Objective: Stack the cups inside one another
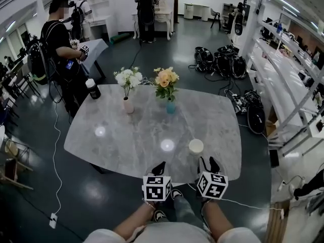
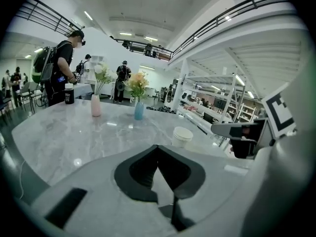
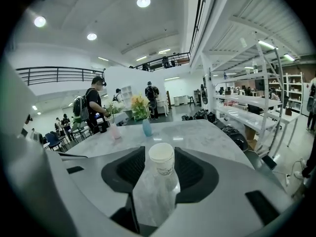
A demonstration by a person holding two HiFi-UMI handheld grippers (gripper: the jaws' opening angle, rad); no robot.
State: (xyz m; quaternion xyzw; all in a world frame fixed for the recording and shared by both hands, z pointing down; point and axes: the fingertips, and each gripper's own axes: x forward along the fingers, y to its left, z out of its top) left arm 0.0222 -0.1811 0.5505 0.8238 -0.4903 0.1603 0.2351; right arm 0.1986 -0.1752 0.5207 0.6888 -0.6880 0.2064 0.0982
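While the white cup (image 1: 196, 146) stands upright near the counter (image 1: 126, 135) front edge, we see it just ahead of right tool (image 1: 208, 163), jaws wide, not touching it, left tool (image 1: 159, 167) pinched closed, empty, pink vase (image 1: 128, 105) and blue vase (image 1: 171, 107) well beyond.

The table (image 1: 126, 130) is grey marble with paler veins. The cup (image 1: 196, 146) is cream, with a small dark print on its side that seems to be a logo, though it is too small to tell. The pink vase (image 1: 128, 105) holds white flowers (image 1: 128, 78). The blue vase (image 1: 171, 107) holds yellow-orange flowers (image 1: 166, 78). The bottle (image 1: 92, 89) is black with a white cap. The left gripper (image 1: 161, 166) and right gripper (image 1: 208, 162) are pale grey with black jaws. Their cubes (image 1: 156, 188) bear black square patterns on white. The floor (image 1: 192, 39) is dark, glossy grey-green.
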